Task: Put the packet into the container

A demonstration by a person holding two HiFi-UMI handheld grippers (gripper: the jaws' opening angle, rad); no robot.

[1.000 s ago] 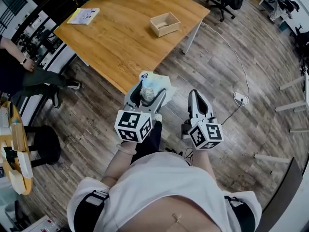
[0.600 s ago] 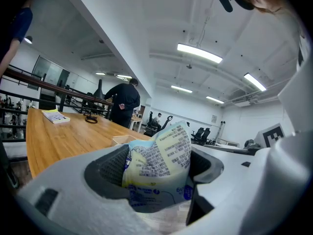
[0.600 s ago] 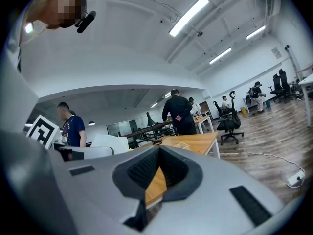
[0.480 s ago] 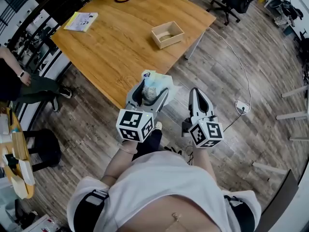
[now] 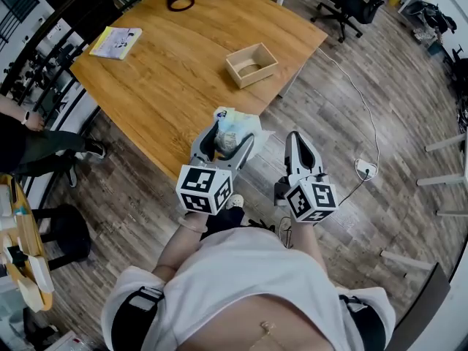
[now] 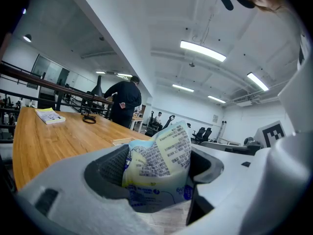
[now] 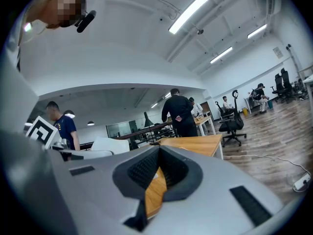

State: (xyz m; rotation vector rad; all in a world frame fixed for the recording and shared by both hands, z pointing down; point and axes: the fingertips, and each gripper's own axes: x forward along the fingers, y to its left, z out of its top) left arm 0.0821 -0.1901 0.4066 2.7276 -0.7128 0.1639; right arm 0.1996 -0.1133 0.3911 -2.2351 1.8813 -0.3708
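From the head view, the left tongs clutched the packet over the table edge, well apart from the container; left gripper view, packet wedged between both jaws; right gripper view, right tongs were clenched, empty

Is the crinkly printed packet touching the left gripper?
Touching: the left gripper view shows the left gripper clamping the crinkly printed packet on both sides.

The left gripper has its jaws closed on a crumpled packet, pale yellow with small print and a blue lower edge. To the left lies a wooden table with a booklet and a black cable coil. A person in dark clothes stands beyond it.
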